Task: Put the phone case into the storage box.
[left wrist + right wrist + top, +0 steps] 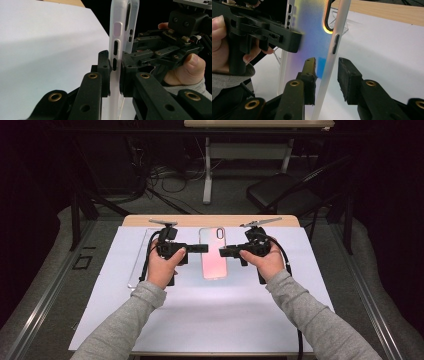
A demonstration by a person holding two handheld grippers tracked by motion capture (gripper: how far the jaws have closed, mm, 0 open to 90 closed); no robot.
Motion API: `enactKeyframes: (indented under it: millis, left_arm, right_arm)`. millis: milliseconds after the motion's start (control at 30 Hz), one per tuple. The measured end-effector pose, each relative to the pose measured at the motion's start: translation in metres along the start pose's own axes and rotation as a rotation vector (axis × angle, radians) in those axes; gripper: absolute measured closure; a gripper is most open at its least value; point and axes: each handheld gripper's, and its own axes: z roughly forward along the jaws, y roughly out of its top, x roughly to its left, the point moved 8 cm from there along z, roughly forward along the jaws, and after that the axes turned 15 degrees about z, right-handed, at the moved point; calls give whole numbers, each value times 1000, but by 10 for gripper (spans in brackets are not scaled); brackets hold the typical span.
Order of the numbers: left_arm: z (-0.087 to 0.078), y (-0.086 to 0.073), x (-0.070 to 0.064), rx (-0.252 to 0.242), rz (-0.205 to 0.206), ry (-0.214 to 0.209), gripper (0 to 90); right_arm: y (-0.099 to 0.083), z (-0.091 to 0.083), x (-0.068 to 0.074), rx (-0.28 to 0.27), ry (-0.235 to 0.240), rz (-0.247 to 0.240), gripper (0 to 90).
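A translucent phone case [213, 262] with a pink, iridescent back is held up over the white sheet [210, 315], camera cut-out at the far end. My left gripper [204, 248] is shut on its left long edge; in the left gripper view the pads [105, 67] clamp the case's rim [117, 30] beside the button slots. My right gripper [223, 252] comes in from the opposite side. In the right gripper view its jaws [327, 68] straddle the case's other rim [312, 30] with a gap on each side, so it is open. The left gripper [292, 41] shows beyond the case.
A clear plastic piece [137, 262] lies on the sheet left of my left hand; its clear edges [338, 21] show behind the case. The table's wooden far edge [210, 220] is close behind. A black chair [280, 190] and a table leg stand on the floor beyond.
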Motion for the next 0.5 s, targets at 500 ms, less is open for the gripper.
enactKeyframes:
  millis: [500]
  left_arm:
    - [1, -1, 1, 4, 0, 3, 818]
  right_arm:
    - [-1, -1, -1, 9, 2, 23, 771]
